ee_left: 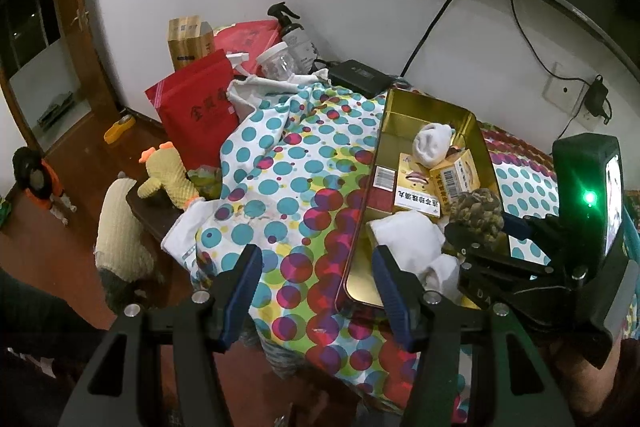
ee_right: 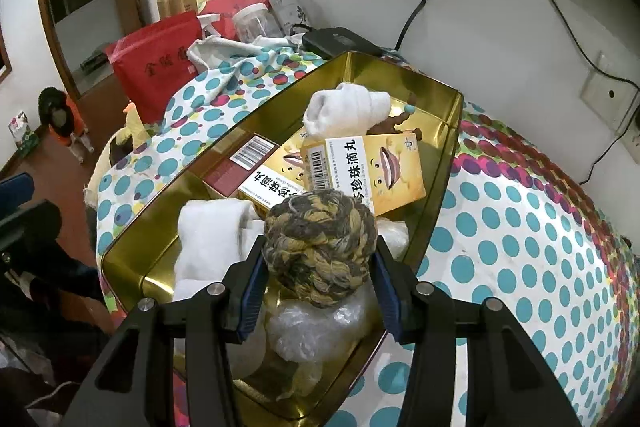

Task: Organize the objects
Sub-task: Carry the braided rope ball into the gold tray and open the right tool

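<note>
A gold tin box (ee_left: 428, 107) (ee_right: 448, 131) lies open on the dotted cloth. In it are rolled white socks (ee_right: 344, 107), yellow medicine boxes (ee_right: 360, 167), a folded white cloth (ee_right: 212, 235) and a clear plastic bag (ee_right: 316, 327). My right gripper (ee_right: 318, 267) (ee_left: 472, 227) is shut on a yellow-grey knotted rope ball (ee_right: 320, 247) (ee_left: 478, 213) and holds it over the tin's near end. My left gripper (ee_left: 316, 283) is open and empty, above the cloth at the tin's left rim.
At the far end stand a red bag (ee_left: 196, 107), a brown carton (ee_left: 186, 41), a spray bottle (ee_left: 294, 35), a clear jar (ee_left: 278, 61) and a black device (ee_left: 360, 77). A yellow plush duck (ee_left: 166, 177) lies at the table's left edge. Cables hang on the wall.
</note>
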The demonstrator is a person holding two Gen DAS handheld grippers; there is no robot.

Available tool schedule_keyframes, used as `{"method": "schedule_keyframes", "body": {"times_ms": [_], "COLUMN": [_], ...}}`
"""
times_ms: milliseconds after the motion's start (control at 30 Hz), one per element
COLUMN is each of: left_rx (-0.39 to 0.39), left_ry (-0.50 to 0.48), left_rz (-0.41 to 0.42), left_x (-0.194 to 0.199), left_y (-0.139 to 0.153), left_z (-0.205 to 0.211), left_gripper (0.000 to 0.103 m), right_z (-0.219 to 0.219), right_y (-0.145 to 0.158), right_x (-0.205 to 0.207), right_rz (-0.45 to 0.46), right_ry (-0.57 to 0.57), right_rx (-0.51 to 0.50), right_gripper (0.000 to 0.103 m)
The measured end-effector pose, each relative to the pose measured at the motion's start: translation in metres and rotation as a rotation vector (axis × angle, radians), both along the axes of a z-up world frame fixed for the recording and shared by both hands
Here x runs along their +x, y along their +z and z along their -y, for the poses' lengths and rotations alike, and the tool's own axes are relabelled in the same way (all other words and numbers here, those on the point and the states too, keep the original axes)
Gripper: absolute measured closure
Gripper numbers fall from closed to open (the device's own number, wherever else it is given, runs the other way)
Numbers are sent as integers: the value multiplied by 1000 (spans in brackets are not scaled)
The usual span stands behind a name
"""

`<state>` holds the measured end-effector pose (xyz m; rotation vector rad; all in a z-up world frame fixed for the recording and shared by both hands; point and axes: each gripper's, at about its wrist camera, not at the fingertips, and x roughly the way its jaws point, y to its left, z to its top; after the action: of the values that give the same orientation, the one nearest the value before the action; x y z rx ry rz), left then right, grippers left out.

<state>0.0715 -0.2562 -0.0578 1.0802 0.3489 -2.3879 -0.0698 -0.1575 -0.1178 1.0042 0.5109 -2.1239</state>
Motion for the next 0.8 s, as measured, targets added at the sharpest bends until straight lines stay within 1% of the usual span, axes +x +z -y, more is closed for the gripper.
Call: {"method": "schedule_keyframes", "body": {"times_ms": [67, 100, 133, 167, 200, 233, 267, 300, 333, 467, 500, 567, 633, 700, 800], "left_rx": [-2, -6, -10, -16, -17, -18, -18, -17, -16, -21, -23, -26, -26, -27, -32], "left_ry": [3, 7, 8, 11, 12, 13, 15, 18, 18, 18, 14, 7, 4, -1, -6], "left_rz": [1, 3, 7, 13, 13, 12, 11, 8, 4, -16, -20, -25, -26, -27, -32], "left_x": [2, 2, 3, 4, 5, 6, 7, 8, 10, 15, 16, 18, 21, 23, 27], "left_y": [1, 1, 1, 1, 2, 3, 4, 6, 7, 17, 19, 24, 28, 32, 38], "left_z": [0, 0, 0, 0, 0, 0, 0, 0, 1, -2, -3, -8, -12, -18, -27], "left_gripper": [44, 44, 44, 45, 44, 44, 44, 45, 45, 45, 44, 44, 43, 36, 35], "right_z": [1, 1, 1, 0, -1, -2, -4, -4, -5, -16, -19, -27, -35, -47, -65], "right_y": [0, 1, 2, 4, 7, 12, 17, 22, 28, 52, 57, 67, 75, 81, 88], "right_x": [1, 2, 4, 5, 7, 10, 14, 17, 20, 36, 38, 43, 46, 48, 52], "right_rz": [-1, -4, -10, -15, -25, -49, -78, -95, -109, -160, -174, -192, -186, -162, -129], "right_ry": [-1, -2, -5, -6, -7, -14, -18, -17, -17, -34, -49, -72, -107, -138, -182], "right_rx": [7, 8, 11, 11, 6, -1, -5, -9, -15, -46, -46, -45, -32, -47, -65], "right_gripper": [55, 54, 47, 42, 33, 29, 29, 26, 20, 7, 1, 1, 1, 1, 0]}}
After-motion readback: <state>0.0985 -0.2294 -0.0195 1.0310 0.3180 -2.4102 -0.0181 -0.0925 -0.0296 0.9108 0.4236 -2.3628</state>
